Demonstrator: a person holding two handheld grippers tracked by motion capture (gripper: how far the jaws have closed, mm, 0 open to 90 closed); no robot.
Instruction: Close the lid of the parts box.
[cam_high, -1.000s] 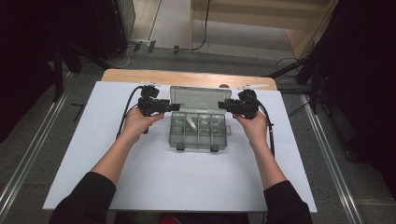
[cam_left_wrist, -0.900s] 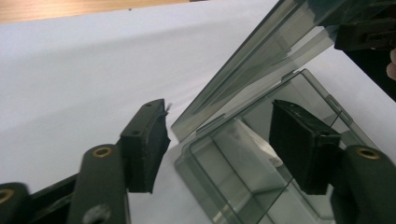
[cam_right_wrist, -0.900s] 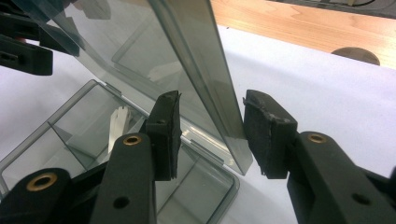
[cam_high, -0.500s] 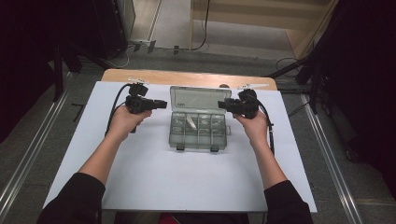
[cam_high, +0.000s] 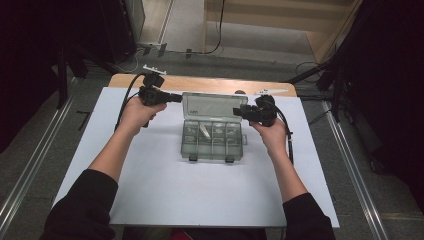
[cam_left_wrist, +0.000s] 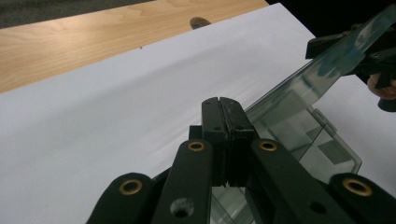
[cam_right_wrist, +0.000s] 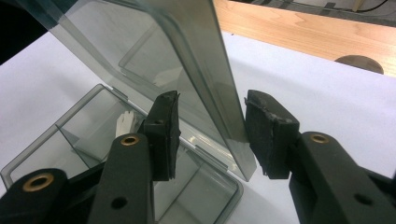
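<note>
**Organizer box lid stands open between two grippers**

A clear plastic compartment box sits mid-table on the white sheet, its lid raised upright at the far edge. The right gripper has its jaws parted on either side of the lid's edge; in the right gripper view the lid passes between the pads, touching or nearly touching the right one and clear of the left. The left gripper hovers just beside the lid's left corner, its jaws pressed together on nothing, as the left gripper view shows. A small pale item lies in one compartment; its kind is too small to make out. The transparent walls blur the dividers, and the lower forearms are cut off by the picture edge.
</note>
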